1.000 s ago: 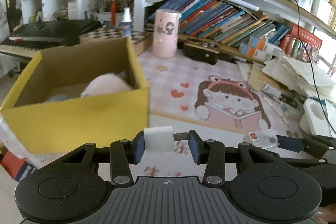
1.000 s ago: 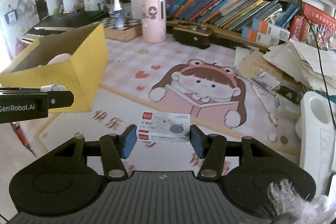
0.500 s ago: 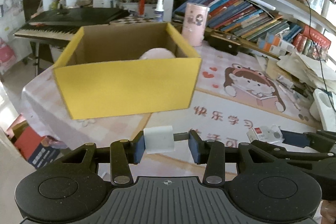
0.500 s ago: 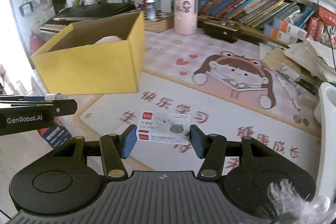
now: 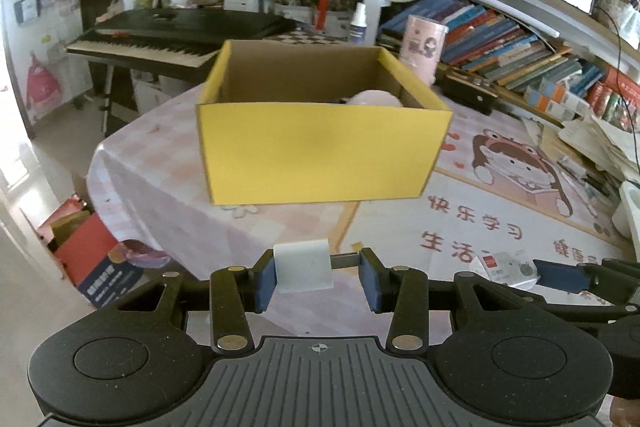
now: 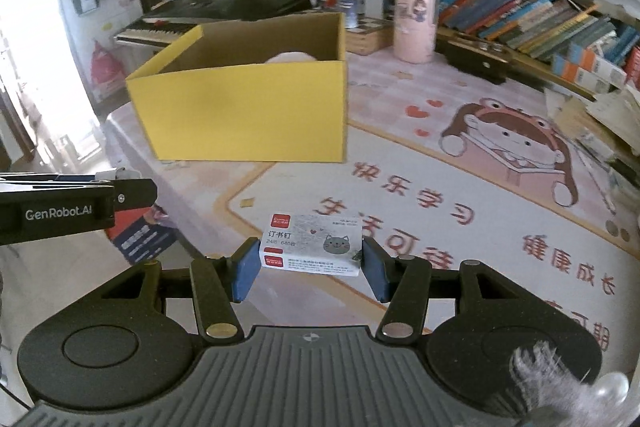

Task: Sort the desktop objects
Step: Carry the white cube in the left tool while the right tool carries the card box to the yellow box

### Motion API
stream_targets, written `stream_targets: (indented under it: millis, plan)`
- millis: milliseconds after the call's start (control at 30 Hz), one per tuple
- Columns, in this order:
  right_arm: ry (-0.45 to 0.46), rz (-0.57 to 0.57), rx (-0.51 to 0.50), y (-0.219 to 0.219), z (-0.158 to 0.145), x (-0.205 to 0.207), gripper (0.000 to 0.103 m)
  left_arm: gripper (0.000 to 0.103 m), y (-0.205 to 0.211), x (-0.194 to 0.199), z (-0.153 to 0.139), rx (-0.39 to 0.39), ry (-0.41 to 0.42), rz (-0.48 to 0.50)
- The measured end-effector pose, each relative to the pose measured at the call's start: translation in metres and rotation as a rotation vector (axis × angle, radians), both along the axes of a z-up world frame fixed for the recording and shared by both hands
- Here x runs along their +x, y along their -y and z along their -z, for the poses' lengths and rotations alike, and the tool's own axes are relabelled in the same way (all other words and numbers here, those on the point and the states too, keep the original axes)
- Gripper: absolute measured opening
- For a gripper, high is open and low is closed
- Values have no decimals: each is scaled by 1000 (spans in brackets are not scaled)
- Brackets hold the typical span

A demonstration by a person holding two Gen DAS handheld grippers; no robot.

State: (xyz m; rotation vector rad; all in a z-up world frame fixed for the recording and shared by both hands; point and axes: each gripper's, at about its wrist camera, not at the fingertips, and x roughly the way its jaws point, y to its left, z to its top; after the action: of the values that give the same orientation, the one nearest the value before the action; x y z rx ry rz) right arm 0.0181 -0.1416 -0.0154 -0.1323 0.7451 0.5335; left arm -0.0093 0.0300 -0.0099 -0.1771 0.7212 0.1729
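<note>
My left gripper [image 5: 318, 273] is shut on a small white block [image 5: 304, 265] with a thin grey stem that reaches the right pad. It hangs over the table's near edge, well short of the yellow cardboard box [image 5: 320, 151]. A pink rounded thing [image 5: 374, 99] lies inside the box. My right gripper [image 6: 310, 259] is shut on a white staple box [image 6: 312, 247] with a red label and a cat picture, above the printed desk mat. The yellow box [image 6: 248, 111] stands ahead and to the left of it. The left gripper [image 6: 132, 187] shows at the left edge of the right wrist view.
A pink cylinder tin [image 6: 414, 21] and a dark case [image 6: 476, 61] stand behind the box. Leaning books [image 6: 540, 23] line the shelf, and loose papers [image 5: 600, 143] are heaped at the right. The table edge [image 5: 120, 187] drops to cartons on the floor [image 5: 96, 263]. A keyboard [image 5: 160, 39] stands beyond.
Both grippers have drawn back from the yellow box, which was close at the left and now stands farther off, near mid-view. Both grips are unchanged.
</note>
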Motion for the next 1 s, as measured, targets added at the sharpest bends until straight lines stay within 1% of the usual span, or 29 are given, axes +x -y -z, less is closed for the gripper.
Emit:
stream_targets:
  millis: [300,633,1000]
  plan:
    - [13,-52,-4,-18,-3,-5,52,42,-19,-11,-3,-5,17,-50]
    - [25,-81,-8,-30,-5,-4,52,42,-28,-14,-7,-1,41,-66]
    - [64,-110,4,-50,-16,-5,52,42,-44,-14,-17,15,84,-75]
